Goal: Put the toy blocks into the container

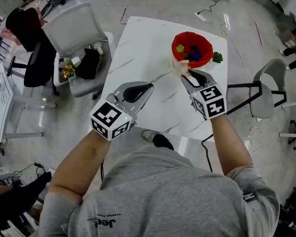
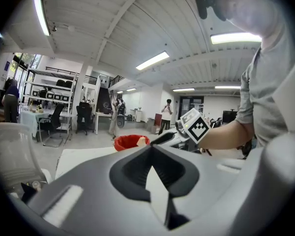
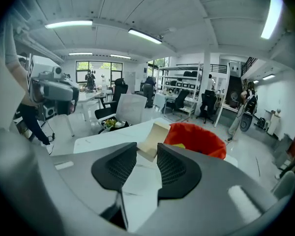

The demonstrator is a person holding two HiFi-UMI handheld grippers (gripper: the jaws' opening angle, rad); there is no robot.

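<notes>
A red container [image 1: 180, 36] stands at the far right of the white table [image 1: 138, 58], with several coloured toy blocks [image 1: 193, 52] inside. My right gripper [image 1: 185, 75] is shut on a pale beige block [image 1: 179, 67], held tilted just in front of the container's near rim. In the right gripper view the beige block [image 3: 153, 139] sits pinched between the pads, with the container [image 3: 201, 140] right behind it. My left gripper [image 1: 149, 87] hovers over the table's middle, shut and holding nothing. Its own view shows the container [image 2: 128, 142] far ahead.
A small green thing [image 1: 217, 57] lies on the table beside the container's right side. A grey chair [image 1: 71, 33] with a black bag and small items stands left of the table. Another chair [image 1: 266, 88] stands to the right. Cables lie on the floor.
</notes>
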